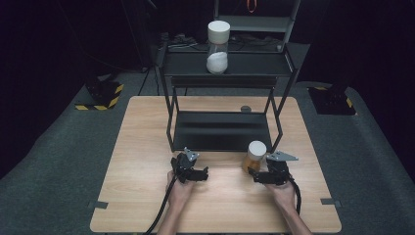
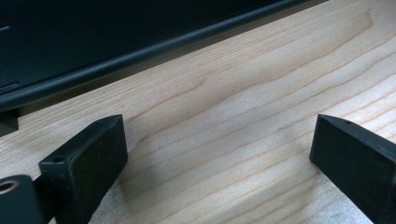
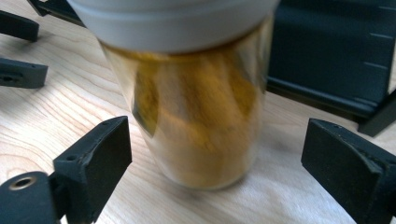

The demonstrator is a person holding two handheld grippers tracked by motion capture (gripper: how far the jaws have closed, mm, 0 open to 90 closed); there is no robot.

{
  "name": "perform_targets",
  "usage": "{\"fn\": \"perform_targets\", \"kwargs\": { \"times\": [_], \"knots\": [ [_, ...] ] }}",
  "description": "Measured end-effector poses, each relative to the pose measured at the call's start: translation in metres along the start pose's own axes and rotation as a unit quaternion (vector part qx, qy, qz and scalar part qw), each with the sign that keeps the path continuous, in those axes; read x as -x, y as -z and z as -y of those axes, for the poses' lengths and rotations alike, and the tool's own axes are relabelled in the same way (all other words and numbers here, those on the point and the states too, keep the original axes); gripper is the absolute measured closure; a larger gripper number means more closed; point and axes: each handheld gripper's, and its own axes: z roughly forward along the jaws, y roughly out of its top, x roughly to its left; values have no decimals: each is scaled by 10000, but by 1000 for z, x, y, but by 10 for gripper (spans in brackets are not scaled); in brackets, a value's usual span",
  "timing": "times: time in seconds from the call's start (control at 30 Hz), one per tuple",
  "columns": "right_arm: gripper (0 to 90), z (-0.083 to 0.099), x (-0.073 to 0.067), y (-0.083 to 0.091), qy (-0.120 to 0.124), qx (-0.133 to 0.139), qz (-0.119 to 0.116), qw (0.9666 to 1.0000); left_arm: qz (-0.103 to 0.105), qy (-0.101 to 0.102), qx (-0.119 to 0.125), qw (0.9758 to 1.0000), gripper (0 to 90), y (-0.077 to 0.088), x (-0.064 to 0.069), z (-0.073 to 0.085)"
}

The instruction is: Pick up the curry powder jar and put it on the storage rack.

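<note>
The upright jar [image 3: 191, 93] stood straight ahead of the right gripper [image 3: 215, 154], between its spread jaws, untouched; the left gripper [image 2: 219, 154] gaped empty.

Wooden table [image 1: 147, 147] bears black rack [image 1: 222, 129] and amber jar [image 1: 254, 155].

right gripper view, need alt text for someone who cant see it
A glass jar of orange-yellow powder with a pale grey lid stands on a light wood table, framed between the right gripper's two open black jaws, which do not touch it. A black metal shelf rack sits behind it, and the other gripper's jaws show at the upper left.
</note>
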Motion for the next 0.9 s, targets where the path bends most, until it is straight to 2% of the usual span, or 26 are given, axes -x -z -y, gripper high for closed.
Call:
{"fn": "perform_targets", "kwargs": {
  "times": [0.47,0.9],
  "knots": [
    [121,-16,-1,-8,-29,227,-96,9997,-2,-2,3,10000,40,0,0,0],
    [208,-25,-6,-17,70,184,-63,9998,-2,-1,5,10000,40,0,0,0]
  ]
}}
